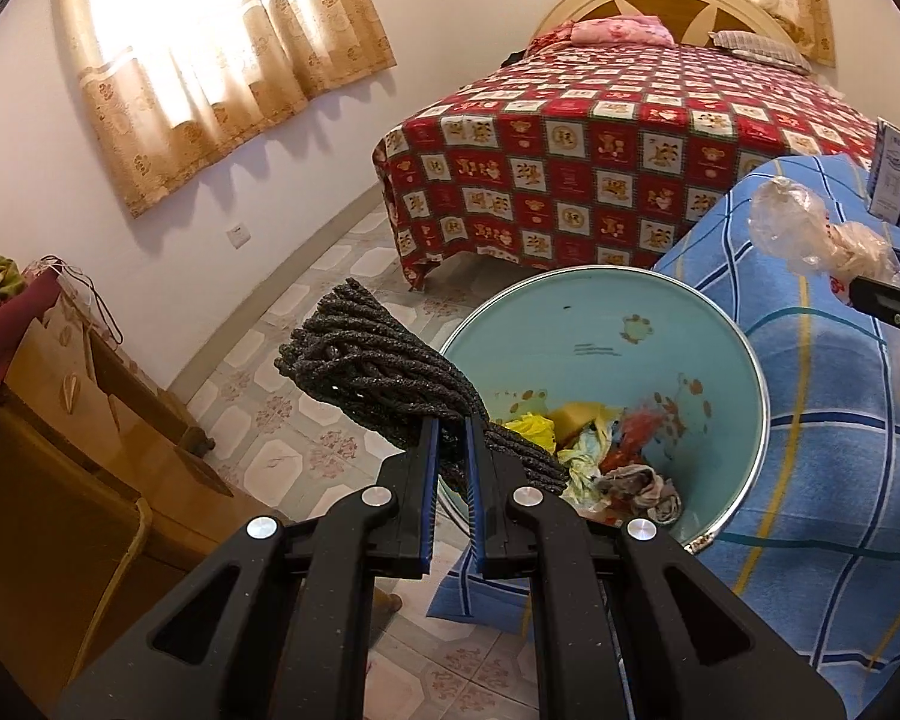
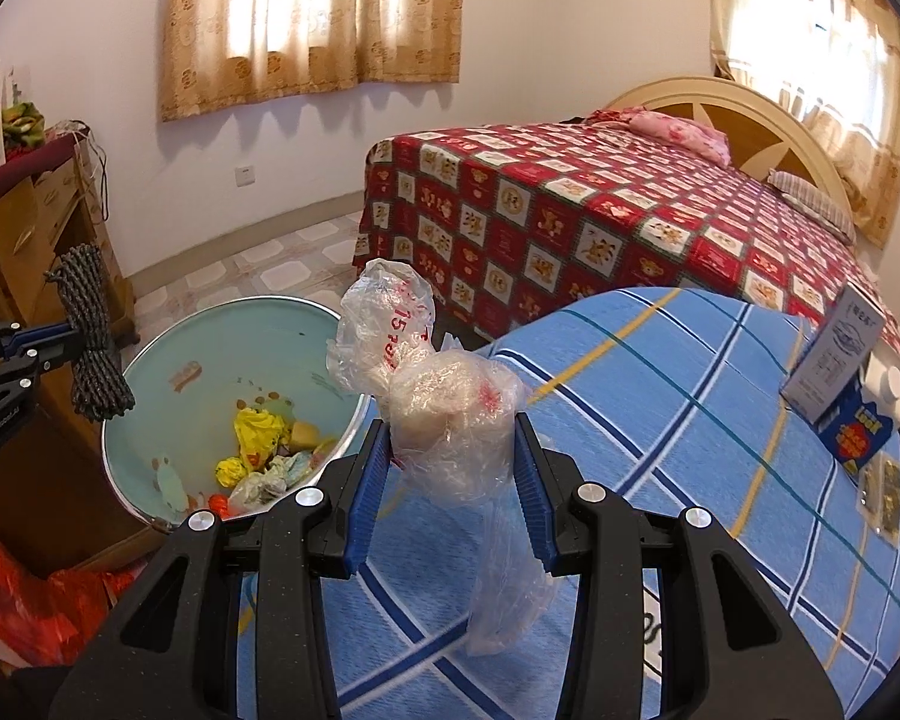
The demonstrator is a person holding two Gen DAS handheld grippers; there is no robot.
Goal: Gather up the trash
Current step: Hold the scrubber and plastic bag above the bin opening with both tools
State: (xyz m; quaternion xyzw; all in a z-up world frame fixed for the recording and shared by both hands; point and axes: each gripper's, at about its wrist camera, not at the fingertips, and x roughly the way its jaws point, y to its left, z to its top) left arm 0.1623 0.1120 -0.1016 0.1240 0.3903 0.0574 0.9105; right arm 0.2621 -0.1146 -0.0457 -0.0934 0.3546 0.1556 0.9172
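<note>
We cannot read the print on the carton (image 2: 834, 360), and the left view's edge cuts it off. The trash (image 1: 612, 450) in the bin (image 1: 720, 330) blurs together. The rope bundle (image 1: 378, 372) hides part of the rim.

Trash in bin (image 1: 714, 324) — bed (image 1: 600, 168) behind.

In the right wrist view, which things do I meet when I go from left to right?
Rope bundle → trash bin → plastic bag in the right hand-held gripper → milk carton on the blue cloth.
</note>
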